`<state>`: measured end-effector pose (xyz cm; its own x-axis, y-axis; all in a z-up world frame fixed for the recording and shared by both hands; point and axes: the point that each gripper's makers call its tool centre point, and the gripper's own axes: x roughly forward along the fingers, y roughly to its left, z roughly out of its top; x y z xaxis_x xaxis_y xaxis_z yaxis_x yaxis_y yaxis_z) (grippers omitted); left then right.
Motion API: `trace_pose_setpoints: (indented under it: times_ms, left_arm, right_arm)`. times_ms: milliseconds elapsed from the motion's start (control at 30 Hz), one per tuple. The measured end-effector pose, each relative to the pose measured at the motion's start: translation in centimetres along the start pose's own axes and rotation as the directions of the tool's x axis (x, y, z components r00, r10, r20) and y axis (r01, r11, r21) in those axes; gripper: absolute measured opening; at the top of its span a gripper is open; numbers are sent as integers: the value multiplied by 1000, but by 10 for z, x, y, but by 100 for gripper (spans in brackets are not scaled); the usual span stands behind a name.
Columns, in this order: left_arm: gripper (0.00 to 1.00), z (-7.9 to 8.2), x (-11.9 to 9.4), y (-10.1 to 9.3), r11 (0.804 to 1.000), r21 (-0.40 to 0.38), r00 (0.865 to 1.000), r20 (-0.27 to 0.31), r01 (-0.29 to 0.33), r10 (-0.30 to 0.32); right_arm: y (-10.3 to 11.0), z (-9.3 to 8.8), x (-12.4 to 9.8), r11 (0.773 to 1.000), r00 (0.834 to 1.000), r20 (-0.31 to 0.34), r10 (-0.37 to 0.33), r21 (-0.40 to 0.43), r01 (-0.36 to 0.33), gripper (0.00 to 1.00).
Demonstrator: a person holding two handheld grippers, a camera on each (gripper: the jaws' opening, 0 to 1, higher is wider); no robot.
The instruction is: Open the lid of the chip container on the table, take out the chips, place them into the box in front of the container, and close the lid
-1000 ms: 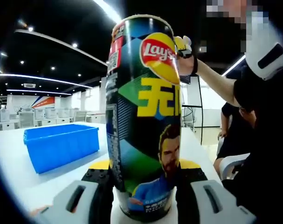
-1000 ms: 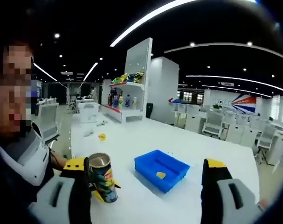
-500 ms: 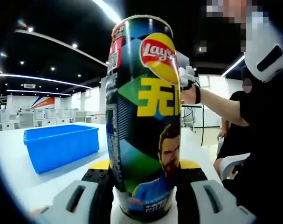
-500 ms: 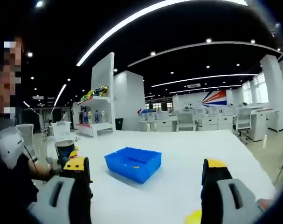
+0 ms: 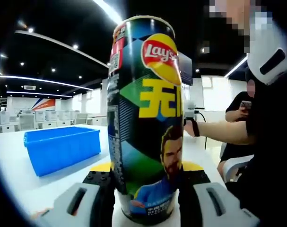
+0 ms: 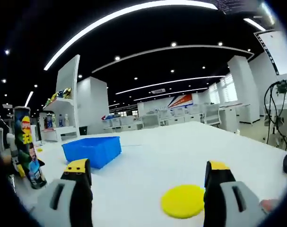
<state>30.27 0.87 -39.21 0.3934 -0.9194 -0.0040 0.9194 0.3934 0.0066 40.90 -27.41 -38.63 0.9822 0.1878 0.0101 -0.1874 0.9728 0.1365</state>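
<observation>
Now, in the left gripper view, your left gripper is pinching the chip container low on its body, a jaw on either side, with the can upright on the white table. The rim looks open, with no lid on it (though from this low angle you cannot see inside). The blue box sits on the table to the left, beyond the can, apart from it. Keep that low grip firm and the can vertical; a tall can held near its base would tip easily if you loosen or twist.

Over in the right gripper view, your right gripper is spread wide with nothing between its jaws, low over the table. The yellow lid lies flat on the tabletop between the jaws, nearer the right one. The can stands at the far left edge, held by the other gripper, and the box is just right of it, with a small gap between. What the box holds cannot be seen from here. If the chips are already in the box, the step in hand looks like picking up the lid: come down so one jaw slides under its edge (a flat disc gives little to grip), close gently, then carry it level back to the rim.
</observation>
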Motion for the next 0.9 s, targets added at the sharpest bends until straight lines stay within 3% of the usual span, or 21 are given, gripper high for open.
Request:
trace_pose_setpoints:
  times_ms: [67, 100, 133, 233, 300, 367, 533, 700, 900]
  left_arm:
    - [53, 0, 0, 0, 1000, 1, 1000, 1, 0, 0]
    - [53, 0, 0, 0, 1000, 0, 1000, 1, 1, -1]
    - [53, 0, 0, 0, 1000, 1, 1000, 1, 1, -1]
    - [53, 0, 0, 0, 1000, 1, 1000, 2, 2, -2]
    - [53, 0, 1, 0, 1000, 2, 1000, 3, 4, -4]
    - [53, 0, 1, 0, 1000, 4, 1000, 3, 3, -3]
    - [53, -1, 1, -1, 1000, 6, 1000, 3, 1, -1]
    - [53, -1, 0, -1, 1000, 7, 1000, 4, 0, 0]
    - [53, -1, 1, -1, 1000, 9, 1000, 5, 4, -4]
  right_arm:
    - [-17, -5, -1, 989, 996, 2, -91, -117, 91, 97]
    - [-24, -4, -2, 970, 991, 35, -129, -203, 133, 97]
    - [-25, -5, -1, 963, 989, 43, -141, -227, 147, 97]
    - [-23, -10, 2, 977, 991, 17, -131, -166, 132, 97]
    - [-31, -19, 1, 980, 986, -36, -162, -119, 157, 97]
    - [-33, -21, 2, 983, 987, -34, -159, -97, 155, 97]
    - [-26, -31, 5, 984, 988, -72, -137, -128, 127, 97]
    - [-27, -45, 5, 975, 977, -140, -163, -171, 138, 96]
    - [-31, -45, 4, 974, 975, -140, -174, -174, 149, 89]
